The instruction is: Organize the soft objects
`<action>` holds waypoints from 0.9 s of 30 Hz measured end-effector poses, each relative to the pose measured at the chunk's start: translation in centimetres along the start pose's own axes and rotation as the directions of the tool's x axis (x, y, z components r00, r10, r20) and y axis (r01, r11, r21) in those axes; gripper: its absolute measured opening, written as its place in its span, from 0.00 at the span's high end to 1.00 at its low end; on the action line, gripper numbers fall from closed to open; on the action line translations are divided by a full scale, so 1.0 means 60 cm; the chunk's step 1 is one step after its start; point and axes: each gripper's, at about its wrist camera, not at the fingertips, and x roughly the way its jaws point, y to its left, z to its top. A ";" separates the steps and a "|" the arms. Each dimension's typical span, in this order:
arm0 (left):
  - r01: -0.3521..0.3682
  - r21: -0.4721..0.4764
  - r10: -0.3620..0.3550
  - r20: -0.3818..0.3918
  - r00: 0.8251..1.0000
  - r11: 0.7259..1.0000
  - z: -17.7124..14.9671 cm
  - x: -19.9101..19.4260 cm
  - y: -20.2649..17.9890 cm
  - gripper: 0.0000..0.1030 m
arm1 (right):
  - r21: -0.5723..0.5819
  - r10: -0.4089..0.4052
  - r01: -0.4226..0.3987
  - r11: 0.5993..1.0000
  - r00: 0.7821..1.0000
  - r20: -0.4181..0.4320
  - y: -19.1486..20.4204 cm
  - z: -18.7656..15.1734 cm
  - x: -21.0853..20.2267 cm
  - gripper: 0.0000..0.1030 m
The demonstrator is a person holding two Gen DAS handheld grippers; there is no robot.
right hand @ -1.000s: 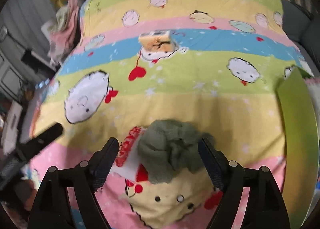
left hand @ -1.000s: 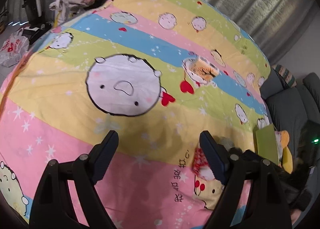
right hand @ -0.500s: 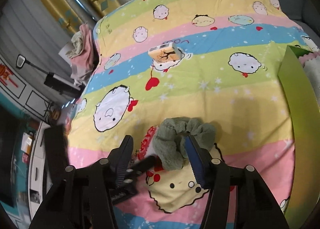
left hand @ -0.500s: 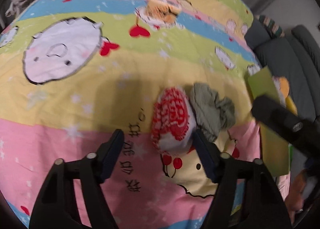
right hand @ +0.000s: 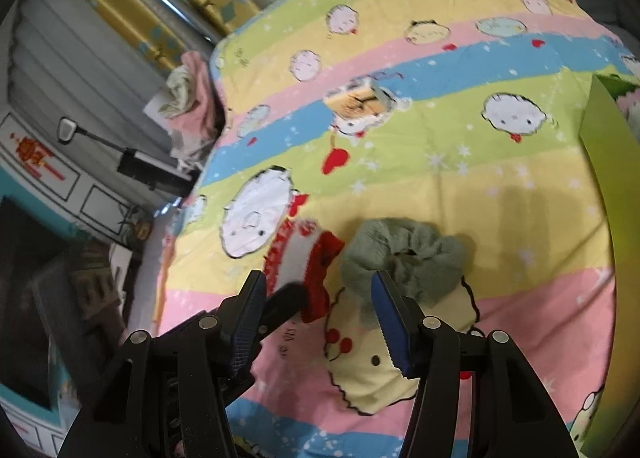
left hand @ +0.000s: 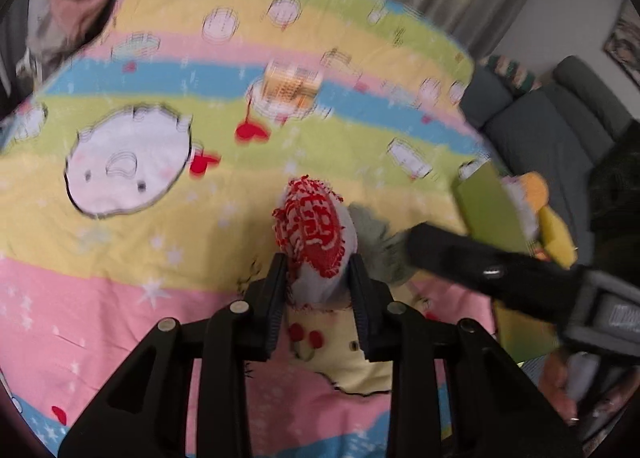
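Left wrist view: the left claw is closing on the red-and-white knit — right claw spread, empty — green scrunchie still on the bed, unsorted.

The left tongs point steeply downward, their jaws closing on a red-and-white knitted sock pinched between the pads. The right tongs angle down beside them, jaws half apart, with the pads pressing on nothing.
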 end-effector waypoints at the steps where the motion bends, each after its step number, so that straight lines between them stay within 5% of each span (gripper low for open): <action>1: 0.007 0.014 -0.008 0.039 0.999 1.000 0.000 -0.018 -0.010 0.72 | 0.002 0.011 -0.011 1.000 1.000 0.007 0.001 -0.001 -0.005 0.44; 9: 0.123 0.127 -0.141 0.147 0.979 0.984 -0.010 -0.079 -0.103 0.72 | -0.031 0.047 -0.043 0.999 0.985 0.166 -0.005 -0.007 -0.112 0.45; 13: 0.155 0.187 -0.183 0.144 0.972 0.970 -0.009 -0.077 -0.166 0.72 | -0.028 0.017 -0.011 1.000 0.972 0.236 -0.032 -0.010 -0.167 0.57; 20: 0.208 0.296 -0.259 0.145 0.955 0.932 -0.017 -0.063 -0.294 0.72 | 0.032 -0.073 0.066 0.997 0.929 0.363 -0.114 -0.018 -0.270 0.66; 27: 0.303 0.404 -0.362 0.076 0.929 0.863 -0.030 -0.028 -0.426 0.72 | 0.197 -0.212 0.132 0.972 0.855 0.474 -0.208 -0.049 -0.366 0.66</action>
